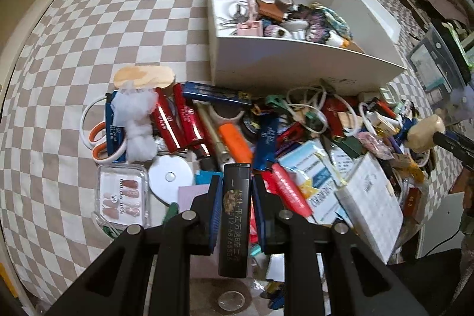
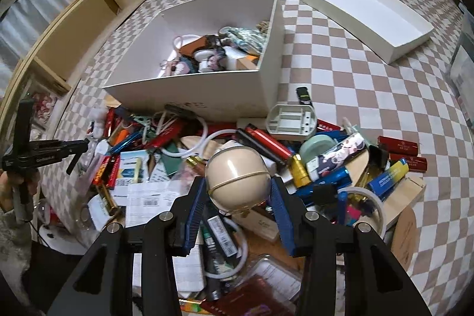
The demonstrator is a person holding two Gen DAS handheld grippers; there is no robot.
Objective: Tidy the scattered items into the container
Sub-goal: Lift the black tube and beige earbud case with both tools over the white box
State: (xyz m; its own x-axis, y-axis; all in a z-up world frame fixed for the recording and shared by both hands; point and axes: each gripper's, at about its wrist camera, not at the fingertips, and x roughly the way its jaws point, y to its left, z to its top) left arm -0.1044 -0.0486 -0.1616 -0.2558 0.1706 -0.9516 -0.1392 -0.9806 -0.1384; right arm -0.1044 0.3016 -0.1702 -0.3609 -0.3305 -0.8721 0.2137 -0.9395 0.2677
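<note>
Lighter [image 1: 234, 215]: lower end hidden between the fingers of the left gripper [image 1: 234, 191], clamped. Right gripper [image 2: 237, 194] clamps ball [image 2: 237, 178] above clutter, facing box [image 2: 207, 96].

Between my left tongs [image 1: 234, 191], a glossy black plastic lighter [image 1: 234, 215]. My right tongs [image 2: 238, 191] pinch a smooth, cream, shiny plastic ball [image 2: 237, 176]. Ahead, matt white cardboard box [image 2: 207, 94] on soft checked cloth [image 2: 355, 79]; fluffy cotton wad [image 1: 137, 123] left.
</note>
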